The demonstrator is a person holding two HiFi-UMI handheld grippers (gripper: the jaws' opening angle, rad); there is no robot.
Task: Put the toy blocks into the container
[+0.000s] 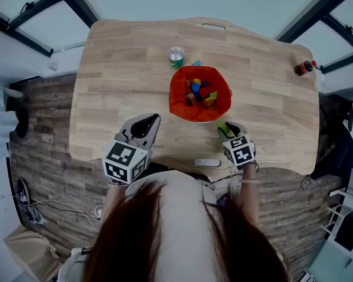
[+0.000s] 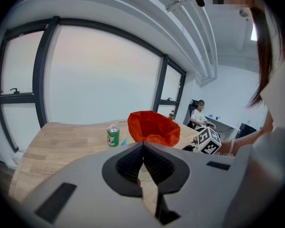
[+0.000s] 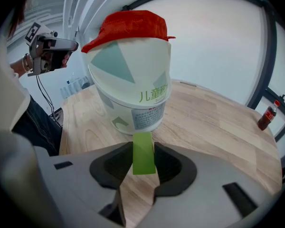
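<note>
A white tub lined with a red bag [image 1: 179, 107] stands mid-table and holds several coloured toy blocks [image 1: 200, 91]. My right gripper [image 1: 225, 129] sits just in front of the tub's near right side, shut on a flat green block [image 3: 143, 152] that stands upright between its pads. In the right gripper view the tub [image 3: 133, 99] rises directly ahead, very close. My left gripper [image 1: 148, 122] rests at the table's front left of the tub. Its jaws meet with nothing between them [image 2: 143, 146]. From there the tub [image 2: 152, 127] is ahead and slightly right.
A green drink can [image 1: 176, 57] stands just behind the tub, with a small blue piece [image 1: 195, 63] beside it. A dark red bottle [image 1: 305, 68] is at the far right corner. A flat grey object [image 1: 206, 163] lies at the front edge. A person [image 2: 199, 115] sits in the background.
</note>
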